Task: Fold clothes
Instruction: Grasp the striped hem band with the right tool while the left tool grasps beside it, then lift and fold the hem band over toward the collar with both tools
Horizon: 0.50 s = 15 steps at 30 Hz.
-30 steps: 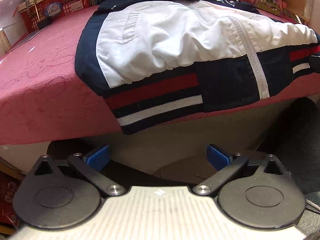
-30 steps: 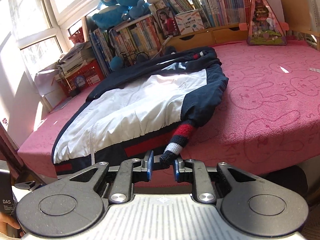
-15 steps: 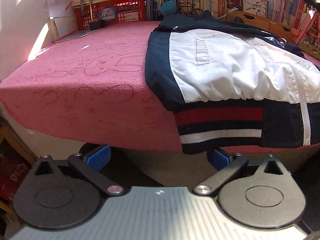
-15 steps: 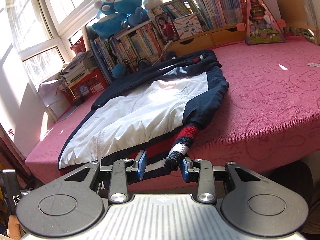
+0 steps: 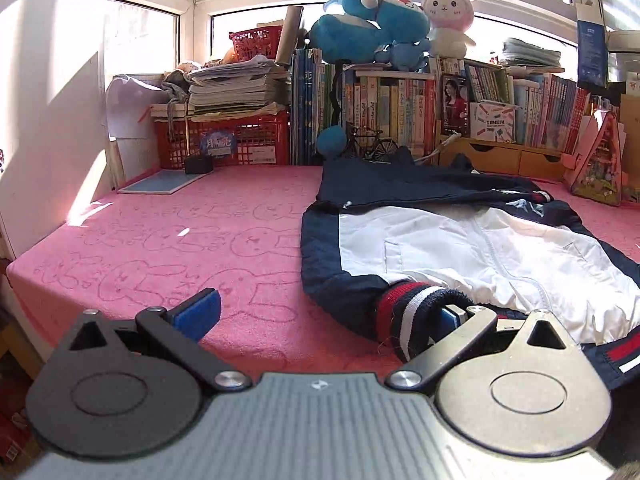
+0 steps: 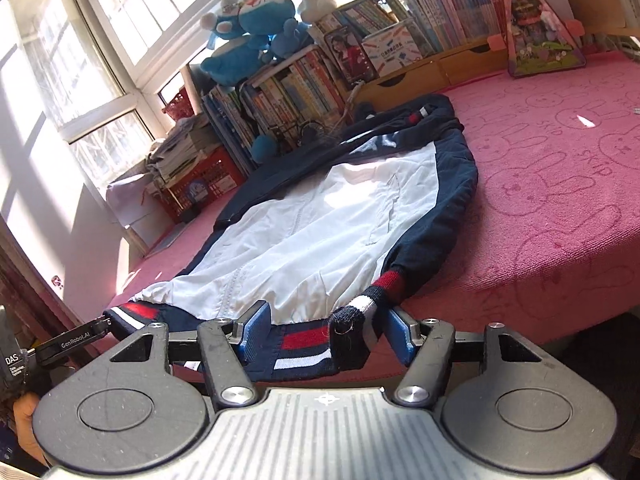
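Note:
A navy and white jacket [image 5: 460,240] with red and white striped ribbing lies front up on the pink bunny-print table cover [image 5: 180,248]; it also shows in the right wrist view [image 6: 320,220]. My left gripper [image 5: 328,312] is open at the table's front edge, its right fingertip [image 5: 452,314] tucked against the left sleeve cuff [image 5: 416,304]. My right gripper [image 6: 328,330] is open, its blue pads either side of the right sleeve cuff [image 6: 360,312], which rests on the hem [image 6: 304,344], not pinched.
Books [image 5: 400,116], a red crate [image 5: 224,144] with stacked papers, plush toys [image 5: 368,28] and wooden drawers [image 5: 500,156] line the back under the windows. A pink triangular toy house [image 5: 600,160] stands at the back right. The other gripper's arm [image 6: 72,342] shows at the lower left.
My right gripper has opened and let go of the right cuff. My left gripper has risen from below the table edge to table level, beside the left cuff.

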Each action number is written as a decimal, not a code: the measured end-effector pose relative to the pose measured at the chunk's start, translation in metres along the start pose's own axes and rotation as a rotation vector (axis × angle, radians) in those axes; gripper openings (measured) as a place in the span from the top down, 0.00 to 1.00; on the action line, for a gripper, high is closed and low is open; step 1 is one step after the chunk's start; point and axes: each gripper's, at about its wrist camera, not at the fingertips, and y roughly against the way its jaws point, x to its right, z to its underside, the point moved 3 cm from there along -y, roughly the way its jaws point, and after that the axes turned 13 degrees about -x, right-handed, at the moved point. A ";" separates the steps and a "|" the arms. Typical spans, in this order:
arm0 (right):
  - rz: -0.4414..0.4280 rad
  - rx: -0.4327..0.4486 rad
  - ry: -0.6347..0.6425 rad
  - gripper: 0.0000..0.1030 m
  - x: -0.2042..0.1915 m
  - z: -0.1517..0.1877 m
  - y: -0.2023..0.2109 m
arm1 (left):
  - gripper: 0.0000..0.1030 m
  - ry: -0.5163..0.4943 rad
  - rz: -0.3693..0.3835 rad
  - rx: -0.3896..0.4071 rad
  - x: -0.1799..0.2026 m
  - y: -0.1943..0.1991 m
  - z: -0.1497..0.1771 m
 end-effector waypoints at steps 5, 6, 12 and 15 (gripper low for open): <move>-0.055 0.010 0.015 0.38 -0.008 -0.034 -0.010 | 0.00 -0.070 -0.015 0.046 0.009 -0.025 -0.036; -0.059 0.014 0.021 0.38 -0.009 -0.042 -0.013 | 0.00 -0.086 -0.021 0.056 0.012 -0.030 -0.044; -0.001 -0.013 0.032 0.36 -0.005 -0.092 -0.053 | 0.00 -0.124 -0.032 0.016 0.024 -0.074 -0.085; 0.025 0.027 0.082 0.35 -0.002 -0.113 -0.044 | 0.00 -0.133 -0.044 -0.032 0.028 -0.097 -0.094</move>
